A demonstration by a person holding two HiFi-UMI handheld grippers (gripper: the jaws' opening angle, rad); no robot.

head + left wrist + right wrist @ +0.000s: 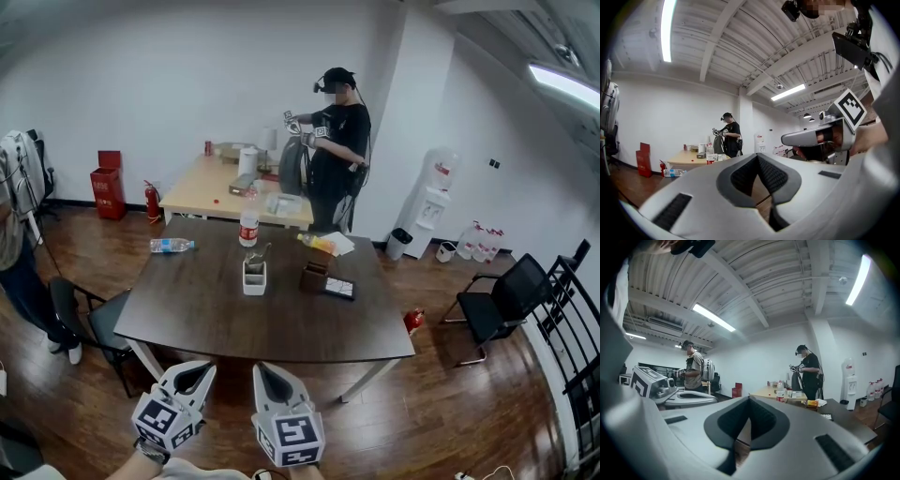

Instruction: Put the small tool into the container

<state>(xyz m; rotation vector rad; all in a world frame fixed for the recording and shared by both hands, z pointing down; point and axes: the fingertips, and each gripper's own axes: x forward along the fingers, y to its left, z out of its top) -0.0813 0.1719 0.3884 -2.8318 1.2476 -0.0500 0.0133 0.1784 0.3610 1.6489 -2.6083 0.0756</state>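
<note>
two grippers, the left gripper (194, 377) and the right gripper (272, 382), hang just short of the near edge of the dark desk (206, 319), both closed on nothing. no print is legible: the red label on the bottle (248, 225) is too small to read. only the head view shows the white container (254, 279) mid-desk, well apart from both, something thin standing in it; whether that is the small tool i cannot tell. the right gripper view alone shows a person (695, 371) with a backpack (708, 369).
</note>
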